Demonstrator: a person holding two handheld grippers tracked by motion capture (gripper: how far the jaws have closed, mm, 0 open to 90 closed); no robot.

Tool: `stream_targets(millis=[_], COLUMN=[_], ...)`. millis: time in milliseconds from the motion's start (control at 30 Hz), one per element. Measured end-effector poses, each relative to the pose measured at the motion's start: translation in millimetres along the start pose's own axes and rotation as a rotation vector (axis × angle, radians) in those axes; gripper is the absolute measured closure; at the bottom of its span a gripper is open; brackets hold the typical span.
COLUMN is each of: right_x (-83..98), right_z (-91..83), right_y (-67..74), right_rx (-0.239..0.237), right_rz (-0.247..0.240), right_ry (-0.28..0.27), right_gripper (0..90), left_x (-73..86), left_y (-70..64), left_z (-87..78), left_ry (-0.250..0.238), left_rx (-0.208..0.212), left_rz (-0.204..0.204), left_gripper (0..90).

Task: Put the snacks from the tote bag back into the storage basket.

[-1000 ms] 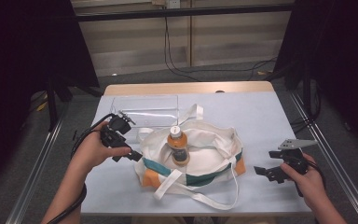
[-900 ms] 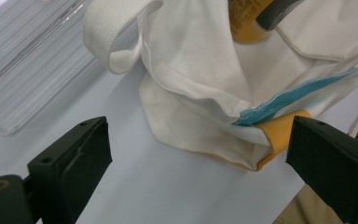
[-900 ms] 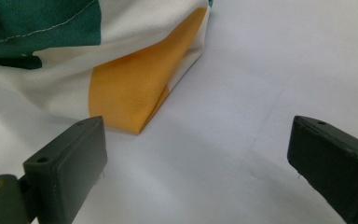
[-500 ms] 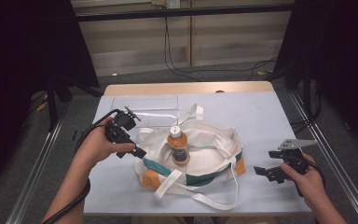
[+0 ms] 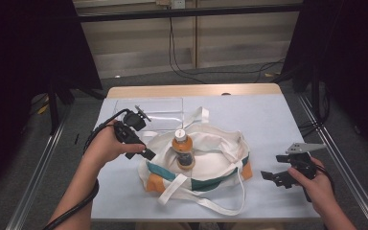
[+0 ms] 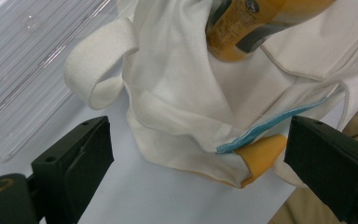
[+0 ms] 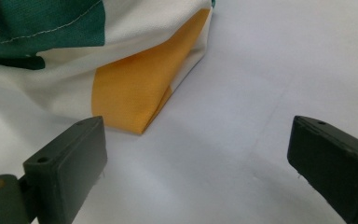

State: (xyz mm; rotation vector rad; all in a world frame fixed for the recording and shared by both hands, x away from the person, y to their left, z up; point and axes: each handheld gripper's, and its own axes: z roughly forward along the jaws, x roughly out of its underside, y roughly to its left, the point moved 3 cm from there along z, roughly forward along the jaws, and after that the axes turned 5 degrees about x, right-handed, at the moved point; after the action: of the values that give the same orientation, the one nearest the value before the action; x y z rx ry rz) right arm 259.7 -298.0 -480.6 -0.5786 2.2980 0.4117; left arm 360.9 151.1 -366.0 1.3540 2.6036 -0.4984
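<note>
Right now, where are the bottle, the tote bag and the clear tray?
bottle [image 5: 182, 146], high view, on its orange body below the white cap.
tote bag [image 5: 220, 153], high view, on the white cloth right of the bottle.
clear tray [image 5: 165, 108], high view, on its bare ribbed floor.

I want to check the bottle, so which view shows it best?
The high view: the bottle shows whole there, cap to base, lying on the white bag. The left gripper view catches part of its orange body and label at the top edge. The right gripper view gives the bag's corner.
</note>
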Motion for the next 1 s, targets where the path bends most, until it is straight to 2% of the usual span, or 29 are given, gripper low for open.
stream_targets(millis=[300, 333, 367, 433, 1000], right_x=[-0.2, -0.2, -0.1, 0.0, 0.3], right_z=[-0.1, 0.0, 0.0, 0.2, 0.6], right_y=[0.5, 0.5, 0.5, 0.4, 0.6], right_rx=[-0.004, -0.004, -0.004, -0.004, -0.010], right_rz=[0.000, -0.002, -0.002, -0.004, -0.002], right_ry=[0.000, 0.001, 0.001, 0.000, 0.002], right_gripper=[4.5, 4.5, 4.5, 4.5, 4.5], left_x=[-9.4, -10.1, -11.2, -12.5, -29.7], left_y=[-4.2, -5.2, -5.3, -6.2, -13.5], left_z=[1.2, 2.4, 1.4, 3.3, 11.6], left_ry=[0.013, 0.000, 0.019, 0.006, 0.015], left_rx=[0.001, 0.003, 0.003, 0.001, 0.013], left_rz=[0.022, 0.019, 0.027, 0.024, 0.059], left_gripper=[7.4, 7.5, 7.4, 7.5, 8.4])
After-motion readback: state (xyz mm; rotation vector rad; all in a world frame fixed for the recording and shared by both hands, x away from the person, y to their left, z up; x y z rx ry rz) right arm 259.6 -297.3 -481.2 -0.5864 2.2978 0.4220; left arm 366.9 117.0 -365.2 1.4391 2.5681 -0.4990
